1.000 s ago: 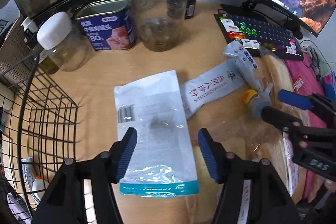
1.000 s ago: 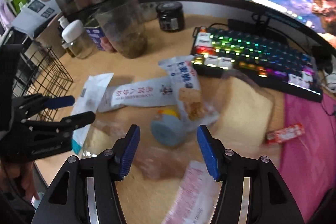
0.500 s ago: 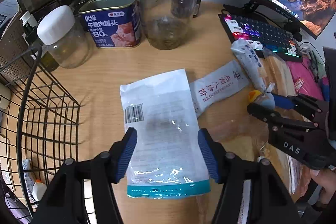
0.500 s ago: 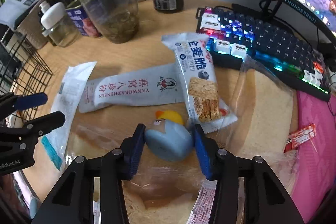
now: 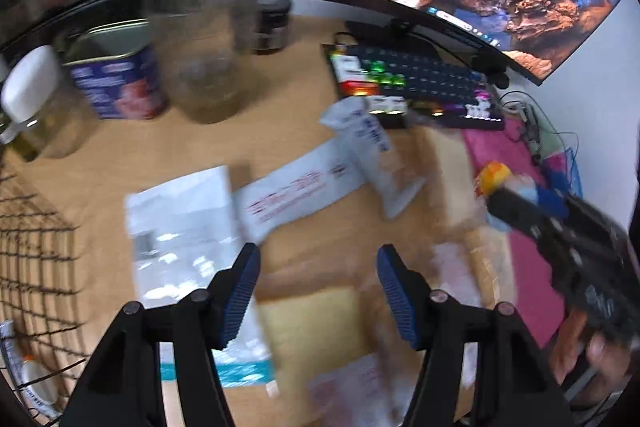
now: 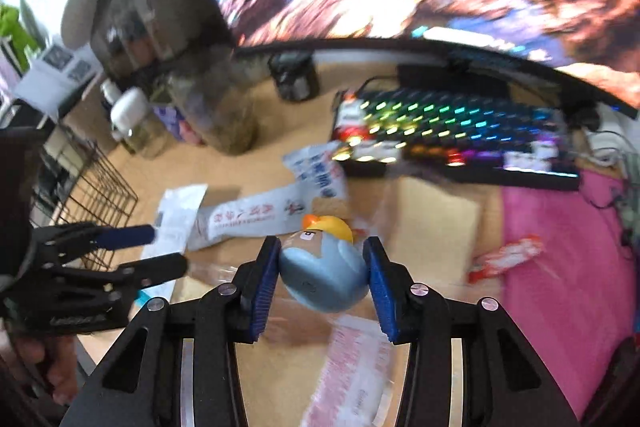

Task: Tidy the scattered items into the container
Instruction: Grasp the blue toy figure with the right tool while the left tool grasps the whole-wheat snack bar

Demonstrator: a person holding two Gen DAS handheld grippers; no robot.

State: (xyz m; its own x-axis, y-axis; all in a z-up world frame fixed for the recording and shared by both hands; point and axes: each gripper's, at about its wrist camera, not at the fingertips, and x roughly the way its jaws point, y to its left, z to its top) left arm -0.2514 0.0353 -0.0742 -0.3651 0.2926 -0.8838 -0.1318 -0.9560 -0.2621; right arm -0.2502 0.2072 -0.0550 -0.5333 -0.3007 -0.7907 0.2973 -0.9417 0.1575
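The right gripper (image 6: 322,277) has its blue pads pressed against both flanks of a pale blue toy duck (image 6: 324,273) with a yellow top, pinching it just off the desk, so that is the piece on its way. The left gripper (image 5: 316,297) is spread wide with nothing between its fingers, hanging over a slice of bagged bread (image 5: 316,323). Taking the wire basket (image 6: 94,189) as the mark, the duck sits well to its right, with the whole spill of packets between the two. Nearest the basket lies a clear flat pouch with a teal edge (image 5: 180,227), then a long white sachet with red lettering (image 5: 296,189), then a blue-printed cracker pack (image 5: 370,143) leaning toward the lit keyboard (image 6: 448,131). A small red wrapper (image 6: 506,259) lies farthest off, on the pink mat (image 6: 568,267). The basket seems to hold a little something already at its bottom, though blur hides what. My reading: barely begun, with one item in hand and most of the clutter left.
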